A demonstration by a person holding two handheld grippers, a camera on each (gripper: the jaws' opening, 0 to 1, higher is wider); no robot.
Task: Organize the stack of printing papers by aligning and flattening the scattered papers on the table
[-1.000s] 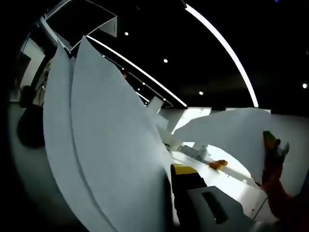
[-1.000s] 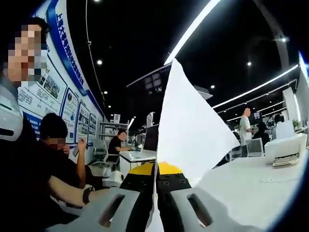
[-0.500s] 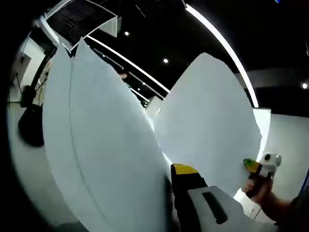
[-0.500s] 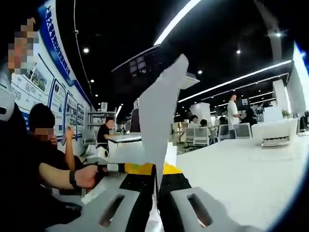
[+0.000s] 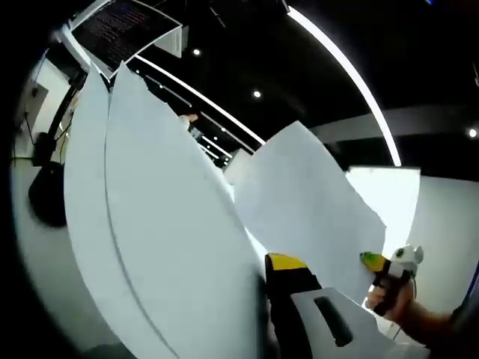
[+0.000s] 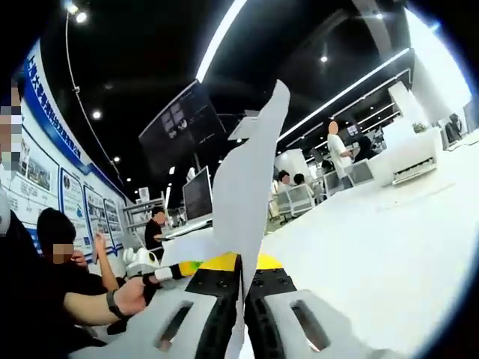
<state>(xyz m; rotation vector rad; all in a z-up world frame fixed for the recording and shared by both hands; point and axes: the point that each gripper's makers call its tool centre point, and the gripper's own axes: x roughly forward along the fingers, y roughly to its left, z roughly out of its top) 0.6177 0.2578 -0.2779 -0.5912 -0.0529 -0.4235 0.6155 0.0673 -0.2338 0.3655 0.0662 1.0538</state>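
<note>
Above the white table [image 6: 389,247], the right gripper [image 6: 242,288] pinches upright printing papers [image 6: 243,202] between closed jaws. In the left gripper view, the left gripper [image 5: 288,299] holds curved white sheets [image 5: 157,224]; its jaw state cannot be told.

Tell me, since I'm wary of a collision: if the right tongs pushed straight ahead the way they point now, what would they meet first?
Probably nothing solid nearby. The right tongs are shut on the paper sheet, which rises ahead of them; beyond it the way looks free toward distant desks and ceiling, though depth is unclear.
</note>
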